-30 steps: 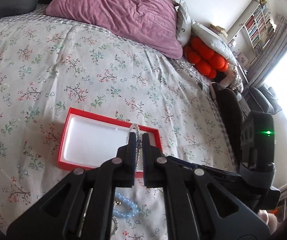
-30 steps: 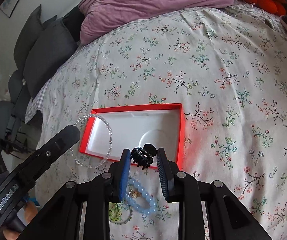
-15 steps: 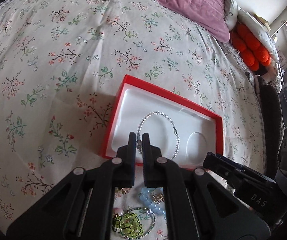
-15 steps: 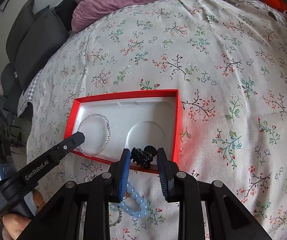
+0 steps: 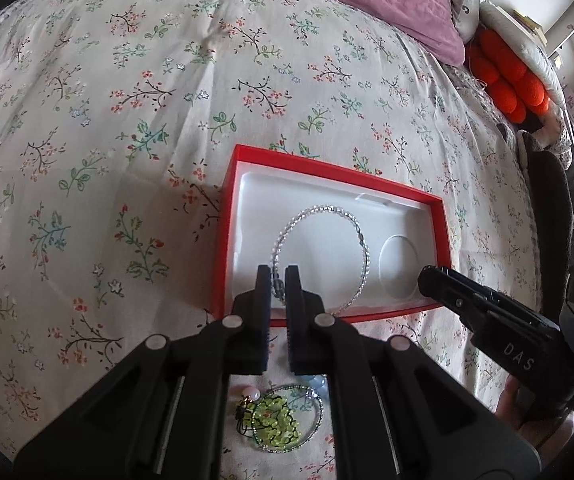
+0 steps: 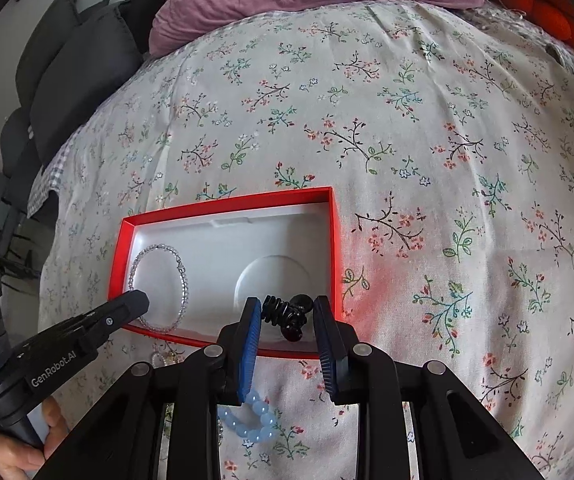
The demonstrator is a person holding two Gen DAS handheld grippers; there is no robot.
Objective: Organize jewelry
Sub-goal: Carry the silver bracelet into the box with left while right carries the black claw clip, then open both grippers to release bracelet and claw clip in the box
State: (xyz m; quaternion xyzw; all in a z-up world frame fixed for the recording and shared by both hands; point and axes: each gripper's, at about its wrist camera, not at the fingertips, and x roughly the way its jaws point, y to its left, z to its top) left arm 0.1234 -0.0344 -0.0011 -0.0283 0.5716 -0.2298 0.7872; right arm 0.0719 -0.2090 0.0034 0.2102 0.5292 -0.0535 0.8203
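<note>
While both grippers hang over the red box (image 5: 439, 216) on the floral bed (image 5: 127, 120), no item has yet been released. The left gripper (image 5: 278, 286), jaws nearly shut, pinches the clear bead bracelet (image 5: 361, 240), whose loop already lies on the white insert at the box's 9 o'clock end in the right wrist view. The right gripper (image 6: 285, 314), jaws partly closed, clamps the black hair claw (image 6: 287, 312) above the box's near edge at 6 o'clock. Left outside, at 6 o'clock of the box: a blue bead bracelet (image 6: 247, 420) and a green beaded piece (image 5: 275, 420). Judged roughly half done.
</note>
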